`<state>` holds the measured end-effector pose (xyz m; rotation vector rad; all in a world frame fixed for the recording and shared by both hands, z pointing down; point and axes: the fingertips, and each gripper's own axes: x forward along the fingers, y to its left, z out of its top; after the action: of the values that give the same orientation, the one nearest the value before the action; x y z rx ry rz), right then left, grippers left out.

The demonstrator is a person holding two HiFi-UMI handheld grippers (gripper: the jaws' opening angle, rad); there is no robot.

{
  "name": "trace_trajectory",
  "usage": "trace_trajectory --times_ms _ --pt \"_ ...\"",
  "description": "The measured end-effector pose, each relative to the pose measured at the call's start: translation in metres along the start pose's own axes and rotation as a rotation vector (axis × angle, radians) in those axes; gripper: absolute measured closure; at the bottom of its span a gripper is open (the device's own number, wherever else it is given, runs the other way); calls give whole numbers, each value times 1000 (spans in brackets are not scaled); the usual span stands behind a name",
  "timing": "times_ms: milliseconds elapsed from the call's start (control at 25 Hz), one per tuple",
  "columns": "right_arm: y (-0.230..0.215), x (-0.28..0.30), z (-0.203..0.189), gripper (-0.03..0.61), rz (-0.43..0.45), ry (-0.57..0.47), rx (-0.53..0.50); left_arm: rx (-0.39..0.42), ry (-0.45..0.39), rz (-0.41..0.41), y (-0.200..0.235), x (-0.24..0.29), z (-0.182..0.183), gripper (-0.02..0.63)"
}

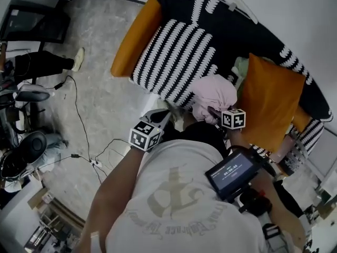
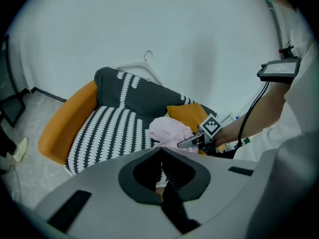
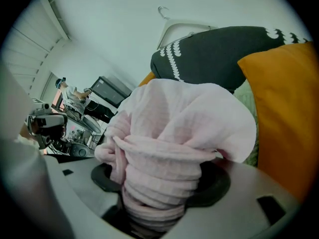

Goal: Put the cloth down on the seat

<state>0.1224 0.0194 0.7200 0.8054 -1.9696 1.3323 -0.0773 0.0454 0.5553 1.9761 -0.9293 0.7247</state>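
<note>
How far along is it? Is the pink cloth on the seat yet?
Not yet. Done: the pink cloth is picked up. In hand: the right gripper holds it bunched beside the orange cushion. Left: lay it on the striped seat and let go.

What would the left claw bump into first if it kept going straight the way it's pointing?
Probably the striped seat: the left claw aims down at its front part, right beside the pink cloth. Depth is hard to judge, so the cloth might come first.
</note>
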Motion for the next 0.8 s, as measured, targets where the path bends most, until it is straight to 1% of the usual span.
trace_trajectory --times_ms 280,400,600,800 --pt "-17 14 -23 244 -13 149 -132 -54 26 -11 -20 6 -25 601" --pt "-22 35 -33 244 -16 212 -179 -72 43 -15 -14 10 -39 601" --pt "-31 64 -51 244 -45 331 -271 -91 74 -32 -2 19 -64 601" --pt "-46 78 -63 244 -55 390 -344 -100 92 -39 -2 27 -76 601"
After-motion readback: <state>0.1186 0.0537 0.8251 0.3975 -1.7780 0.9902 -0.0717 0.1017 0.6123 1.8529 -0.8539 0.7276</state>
